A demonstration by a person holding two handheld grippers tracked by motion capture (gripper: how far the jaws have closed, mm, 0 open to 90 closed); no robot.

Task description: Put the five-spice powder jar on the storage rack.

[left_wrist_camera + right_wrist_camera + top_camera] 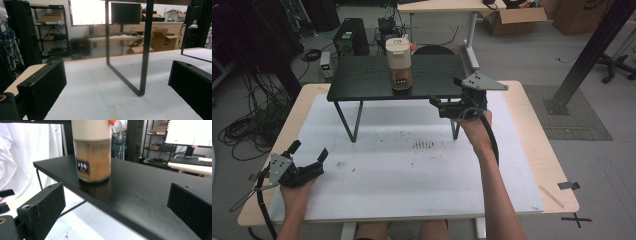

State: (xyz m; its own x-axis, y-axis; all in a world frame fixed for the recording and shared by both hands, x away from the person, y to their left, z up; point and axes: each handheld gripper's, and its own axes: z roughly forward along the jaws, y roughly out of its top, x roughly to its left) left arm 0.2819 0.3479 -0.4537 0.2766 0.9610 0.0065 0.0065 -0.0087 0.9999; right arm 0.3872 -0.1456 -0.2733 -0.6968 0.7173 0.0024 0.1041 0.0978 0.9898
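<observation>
A jar (399, 65) with a cream lid and brown contents stands upright on a small black raised table (362, 80); up close the jar (92, 157) has a small dark label. My right gripper (444, 91) is open at the black table's front right edge, level with its top (140, 192), with the jar ahead and apart from the jaws. My left gripper (309, 150) is open low over the white mat (412, 170) near the front left corner. Between its jaws, the left gripper (117, 68) holds nothing and faces the table's thin black leg (143, 50).
The white mat covers a wooden table (542, 150). Small dark crumbs (423, 145) lie on the mat's middle. On the floor behind are a computer tower (352, 36), cables (242, 130) and cardboard boxes (512, 19). A black slanted post (592, 50) stands at the right.
</observation>
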